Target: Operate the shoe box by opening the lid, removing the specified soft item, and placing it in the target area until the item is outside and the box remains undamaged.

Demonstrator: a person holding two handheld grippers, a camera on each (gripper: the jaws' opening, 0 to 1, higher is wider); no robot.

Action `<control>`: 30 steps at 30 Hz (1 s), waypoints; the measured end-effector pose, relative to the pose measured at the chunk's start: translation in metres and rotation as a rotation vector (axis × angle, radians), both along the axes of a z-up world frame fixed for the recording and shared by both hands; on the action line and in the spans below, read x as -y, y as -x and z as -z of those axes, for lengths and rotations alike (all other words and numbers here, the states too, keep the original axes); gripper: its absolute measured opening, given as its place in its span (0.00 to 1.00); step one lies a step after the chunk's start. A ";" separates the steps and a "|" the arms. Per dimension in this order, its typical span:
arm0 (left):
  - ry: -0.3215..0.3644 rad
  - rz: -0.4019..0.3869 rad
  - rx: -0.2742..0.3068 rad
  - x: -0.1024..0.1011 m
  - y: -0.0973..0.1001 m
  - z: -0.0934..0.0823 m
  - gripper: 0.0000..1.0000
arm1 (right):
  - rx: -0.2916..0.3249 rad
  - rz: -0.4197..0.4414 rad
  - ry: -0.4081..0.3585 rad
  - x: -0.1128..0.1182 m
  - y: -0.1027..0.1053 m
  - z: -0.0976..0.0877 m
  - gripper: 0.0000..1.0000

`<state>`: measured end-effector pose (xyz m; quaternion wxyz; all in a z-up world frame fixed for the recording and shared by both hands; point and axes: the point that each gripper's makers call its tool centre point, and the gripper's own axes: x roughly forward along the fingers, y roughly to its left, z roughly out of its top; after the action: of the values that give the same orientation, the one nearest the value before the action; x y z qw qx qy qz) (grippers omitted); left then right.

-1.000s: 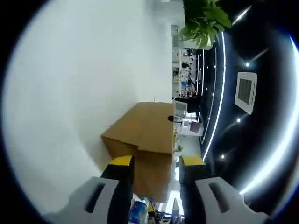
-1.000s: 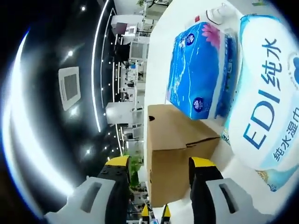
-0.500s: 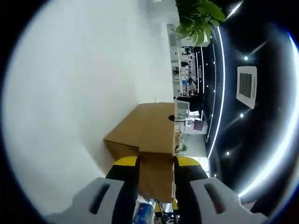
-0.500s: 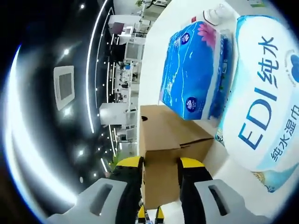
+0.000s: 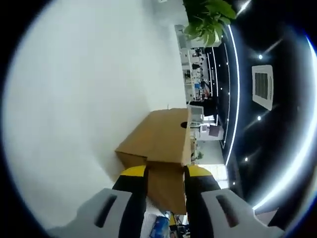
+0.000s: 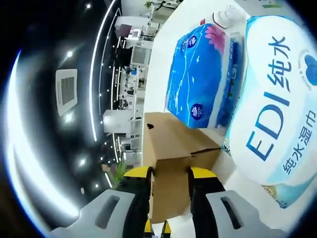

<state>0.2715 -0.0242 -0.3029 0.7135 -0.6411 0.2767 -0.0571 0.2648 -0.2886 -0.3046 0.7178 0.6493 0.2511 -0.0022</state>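
Note:
A brown cardboard shoe box (image 5: 161, 139) lies on a white table (image 5: 84, 99), seen rolled sideways. My left gripper (image 5: 166, 174) is shut on the near end flap of the box lid, its yellow-tipped fingers (image 5: 132, 174) pressed against the cardboard. In the right gripper view the same box (image 6: 171, 144) shows from its other end, and my right gripper (image 6: 170, 176) is shut on that end of the lid. A small dark finger hole (image 6: 150, 126) marks the box face.
A blue pack of tissues (image 6: 200, 79) and a large white wet-wipe pack with blue letters (image 6: 277, 104) lie right beside the box. A potted green plant (image 5: 205, 20) stands beyond the table edge. An office with ceiling lights lies behind.
Both grippers went from open around the box ends to shut on the cardboard within the first half second. Since then the views have shifted only slightly.

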 end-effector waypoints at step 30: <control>-0.139 0.086 0.016 -0.003 -0.002 0.003 0.31 | -0.056 0.053 -0.054 -0.002 0.006 0.004 0.31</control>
<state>0.2739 -0.0215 -0.3055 0.7555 -0.5770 0.3014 -0.0734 0.2585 -0.2869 -0.3082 0.6925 0.6745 0.2539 -0.0325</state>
